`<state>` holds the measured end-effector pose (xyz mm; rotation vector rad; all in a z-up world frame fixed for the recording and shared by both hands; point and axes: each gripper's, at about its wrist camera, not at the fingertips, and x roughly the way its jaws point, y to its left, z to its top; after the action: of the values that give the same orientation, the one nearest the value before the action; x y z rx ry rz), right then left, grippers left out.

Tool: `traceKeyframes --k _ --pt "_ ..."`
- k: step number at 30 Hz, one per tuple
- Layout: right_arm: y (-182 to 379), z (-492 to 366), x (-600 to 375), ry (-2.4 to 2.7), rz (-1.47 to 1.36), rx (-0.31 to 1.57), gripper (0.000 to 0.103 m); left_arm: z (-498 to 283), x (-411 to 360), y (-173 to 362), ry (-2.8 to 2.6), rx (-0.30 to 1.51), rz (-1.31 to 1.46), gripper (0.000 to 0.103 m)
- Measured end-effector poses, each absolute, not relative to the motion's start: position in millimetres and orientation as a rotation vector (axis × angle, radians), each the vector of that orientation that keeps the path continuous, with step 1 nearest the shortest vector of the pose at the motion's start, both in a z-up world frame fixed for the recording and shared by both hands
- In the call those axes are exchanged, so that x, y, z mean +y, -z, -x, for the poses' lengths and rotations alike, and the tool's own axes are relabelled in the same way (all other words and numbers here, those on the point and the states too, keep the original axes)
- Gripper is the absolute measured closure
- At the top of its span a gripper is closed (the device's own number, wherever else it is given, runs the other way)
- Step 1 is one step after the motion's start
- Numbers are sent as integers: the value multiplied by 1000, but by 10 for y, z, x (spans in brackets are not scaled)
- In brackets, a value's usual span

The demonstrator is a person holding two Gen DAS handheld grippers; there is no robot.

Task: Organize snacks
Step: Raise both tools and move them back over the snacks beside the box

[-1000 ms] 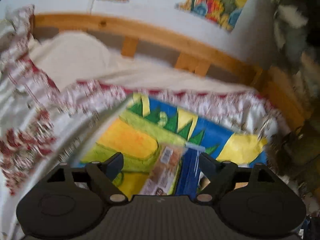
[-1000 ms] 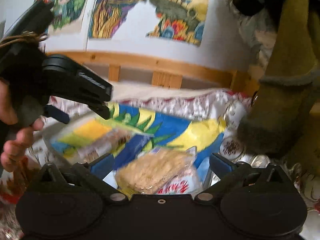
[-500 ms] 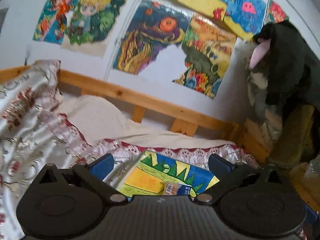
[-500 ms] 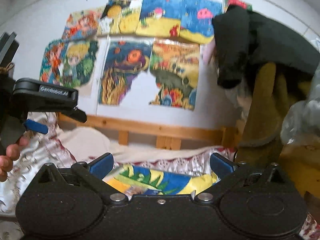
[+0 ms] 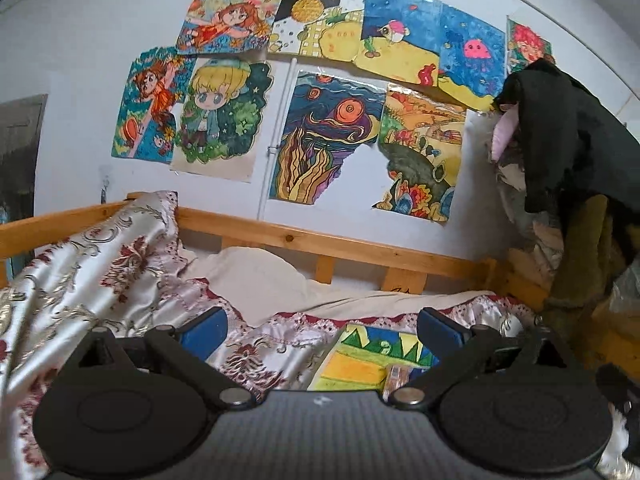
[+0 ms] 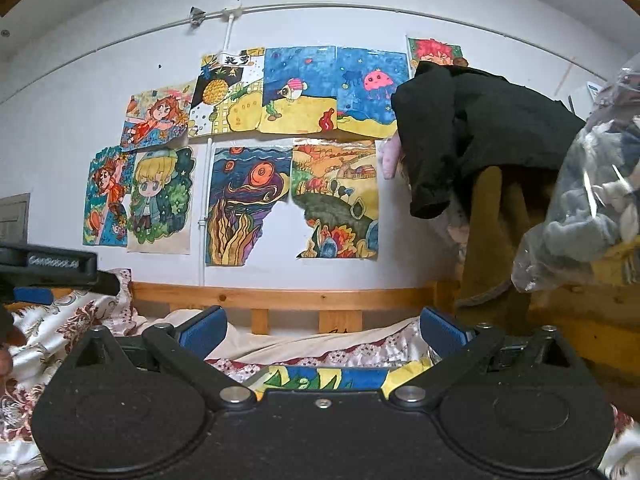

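A colourful drawing sheet [image 5: 360, 364] lies on the bed. The end of a wrapped snack bar [image 5: 394, 376] shows on it, just above my left gripper's body. My left gripper [image 5: 320, 328] is open and empty, raised and pointed at the wall. My right gripper [image 6: 320, 328] is open and empty too, also tilted up. Only the far edge of the sheet [image 6: 328, 376] shows in the right wrist view; the snacks are hidden below its body. The left gripper [image 6: 60, 268] shows at the left edge of that view.
A floral satin quilt [image 5: 92, 272] is bunched on the left. A wooden bed rail [image 5: 340, 246] runs along the wall, which is covered with drawings [image 6: 248, 204]. Dark clothes [image 6: 472, 132] and a clear bag [image 6: 592, 200] hang on the right.
Both grippers have tilted up and pulled back from the sheet. The snack packets that filled the lower views have dropped almost out of sight; the wall now fills both views.
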<state>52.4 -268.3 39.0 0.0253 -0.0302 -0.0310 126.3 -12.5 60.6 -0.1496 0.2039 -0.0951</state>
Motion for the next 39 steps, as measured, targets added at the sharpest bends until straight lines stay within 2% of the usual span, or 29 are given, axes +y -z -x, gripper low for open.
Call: traceKeyframes --k 16,22,39 --pt "-165 99 -2377 -6 -86 97 1 -480 150 -262 57 222 33 0" --pt "-71 177 -2273 -9 -79 172 1 -382 157 -88 65 367 -33 0" --pt "190 -48 -2158 63 -42 425 1 -527 110 135 146 590 -25 0"
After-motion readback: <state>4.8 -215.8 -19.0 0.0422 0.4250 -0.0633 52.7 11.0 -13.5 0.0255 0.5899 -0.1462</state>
